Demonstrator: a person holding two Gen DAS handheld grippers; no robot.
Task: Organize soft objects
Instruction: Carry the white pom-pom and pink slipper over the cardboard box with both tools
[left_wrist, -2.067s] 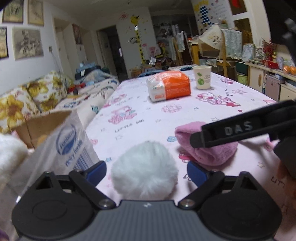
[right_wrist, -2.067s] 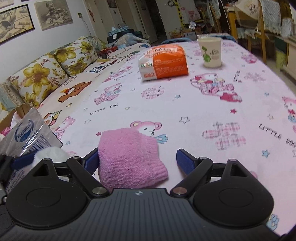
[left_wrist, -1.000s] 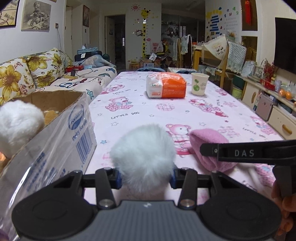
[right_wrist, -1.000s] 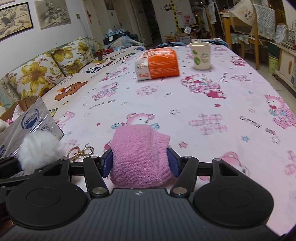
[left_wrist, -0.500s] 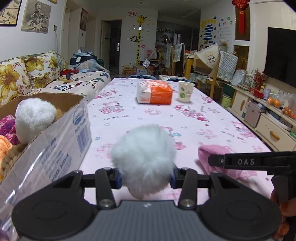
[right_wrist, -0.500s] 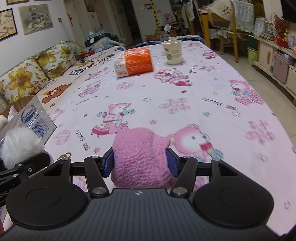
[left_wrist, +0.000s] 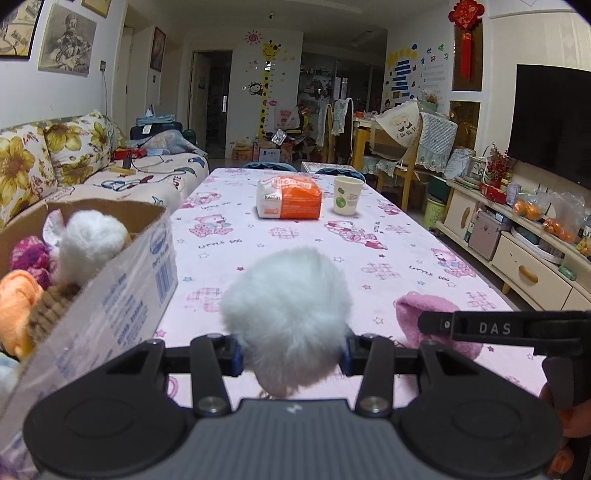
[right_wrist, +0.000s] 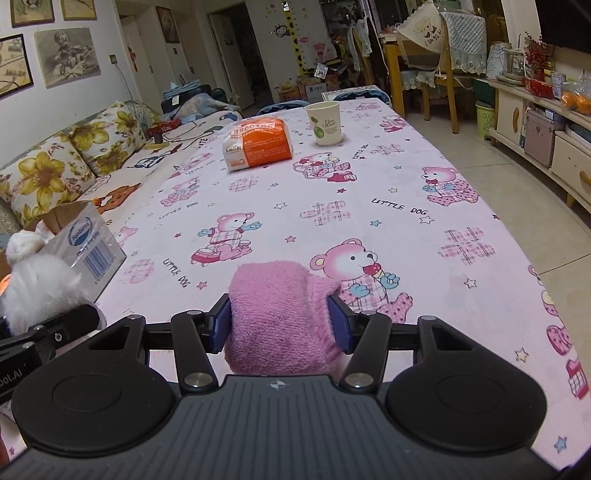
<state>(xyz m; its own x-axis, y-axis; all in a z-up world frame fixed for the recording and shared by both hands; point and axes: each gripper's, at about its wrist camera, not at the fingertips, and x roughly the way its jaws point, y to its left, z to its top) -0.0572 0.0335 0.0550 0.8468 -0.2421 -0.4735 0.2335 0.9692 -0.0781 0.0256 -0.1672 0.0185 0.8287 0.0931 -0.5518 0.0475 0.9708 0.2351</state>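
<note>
The left gripper (left_wrist: 291, 356) is clamped on a white fluffy pompom (left_wrist: 286, 317); the blue pads press into the fur from both sides, and the ball bulges above and below them. The pompom is held above the table (left_wrist: 314, 243), which is covered with a pink cloth printed with bears and the words "little dog".

The right gripper (right_wrist: 280, 323) has a pink knitted sock (right_wrist: 275, 314) between its blue pads. Its jaws are closing on it, and the pads already touch the soft cloth on both sides. In the left wrist view this sock (left_wrist: 424, 314) shows to the right of the pompom, behind the black bar of the right gripper.

To the left stands an open cardboard box (left_wrist: 122, 288), wrapped partly in clear plastic, at the table edge. Inside it lie another white pompom (left_wrist: 92, 236), an orange soft thing (left_wrist: 16, 295), a purple knitted piece (left_wrist: 29, 254) and something brown and woven (left_wrist: 50, 306).

Farther on the table, well apart from both grippers, there are an orange and white packet (left_wrist: 290, 201) and, just beside it, a paper cup (left_wrist: 347, 199) standing upright. Along the left wall is a sofa (left_wrist: 55, 155) with yellow flower cushions.
</note>
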